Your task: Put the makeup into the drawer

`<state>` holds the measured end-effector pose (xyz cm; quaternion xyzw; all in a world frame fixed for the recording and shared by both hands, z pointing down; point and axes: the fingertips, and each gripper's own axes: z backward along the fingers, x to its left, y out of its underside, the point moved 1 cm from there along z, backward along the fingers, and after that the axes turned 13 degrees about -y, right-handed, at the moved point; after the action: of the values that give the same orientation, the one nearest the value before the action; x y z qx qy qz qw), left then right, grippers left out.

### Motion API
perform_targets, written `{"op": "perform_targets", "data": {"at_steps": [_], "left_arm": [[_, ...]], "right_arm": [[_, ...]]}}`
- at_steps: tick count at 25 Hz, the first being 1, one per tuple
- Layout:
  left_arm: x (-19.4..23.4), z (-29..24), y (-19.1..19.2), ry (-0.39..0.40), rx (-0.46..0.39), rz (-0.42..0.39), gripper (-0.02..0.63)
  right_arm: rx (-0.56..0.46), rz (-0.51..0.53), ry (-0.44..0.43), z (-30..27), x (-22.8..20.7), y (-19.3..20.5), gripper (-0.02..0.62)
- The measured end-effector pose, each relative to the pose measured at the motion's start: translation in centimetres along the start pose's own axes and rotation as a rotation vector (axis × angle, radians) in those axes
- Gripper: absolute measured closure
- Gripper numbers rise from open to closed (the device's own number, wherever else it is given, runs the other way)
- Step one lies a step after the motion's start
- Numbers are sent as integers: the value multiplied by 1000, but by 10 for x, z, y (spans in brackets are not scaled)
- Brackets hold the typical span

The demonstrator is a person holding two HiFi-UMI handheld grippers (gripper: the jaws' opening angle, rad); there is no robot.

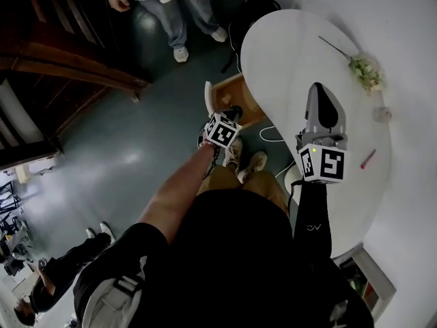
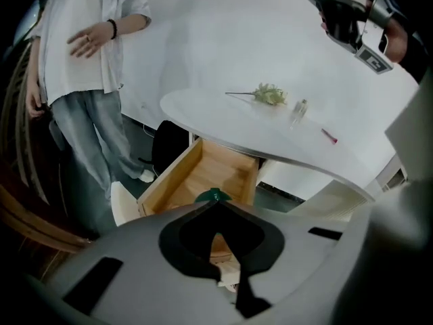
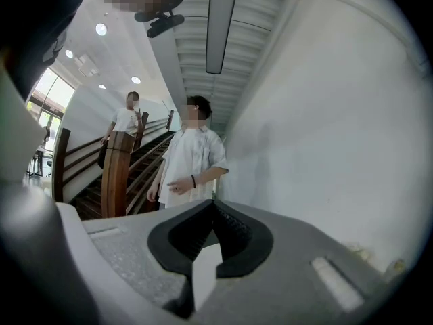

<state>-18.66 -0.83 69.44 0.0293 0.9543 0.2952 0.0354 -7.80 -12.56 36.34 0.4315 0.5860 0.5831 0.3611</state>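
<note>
Two grippers are in the person's hands, both closed. The left gripper (image 2: 215, 203), low in the middle of its own view, pinches a small green thing (image 2: 214, 195) at its tips, just over the open wooden drawer (image 2: 177, 175). The right gripper (image 3: 211, 205) has its jaws together with nothing between them. In the head view it hangs above the white table (image 1: 293, 53). Further right on this table lie a red stick (image 1: 368, 158), a small bottle (image 1: 382, 113) and a flower (image 1: 367, 70), each apart from the others. A person (image 1: 174, 5) stands at the top left.
</note>
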Motion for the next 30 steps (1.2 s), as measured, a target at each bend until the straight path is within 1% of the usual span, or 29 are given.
{"op": "perform_targets", "data": {"at_steps": [6,7,8,9,14,22,24,26,30], "left_arm": [[1,0,-11,4,-28,6,594],[1,0,-12,5,-32,9,570],[1,-1,-12,8,-33,11,452],[1,-1,-11,13,-30,11,431],[0,-3,-5,20,-15,4,431],[-1,-1,-6,24,-22,-7,431],[3,5,-12,18,-43,-8,431],[8,16,-26,7,-81,-4,431],[19,45,-71,-10,-197,9,431]], "right_arm": [[0,1,-3,-1,0,-1,591],[0,1,-1,0,0,-1,591],[0,1,0,0,-1,-2,591],[-1,2,1,0,-1,-2,591],[-2,2,-2,0,0,-2,591],[-4,4,2,0,1,-2,591],[-11,8,3,0,1,-5,591],[-21,14,5,1,2,-10,591],[-48,27,8,1,1,-23,591]]}}
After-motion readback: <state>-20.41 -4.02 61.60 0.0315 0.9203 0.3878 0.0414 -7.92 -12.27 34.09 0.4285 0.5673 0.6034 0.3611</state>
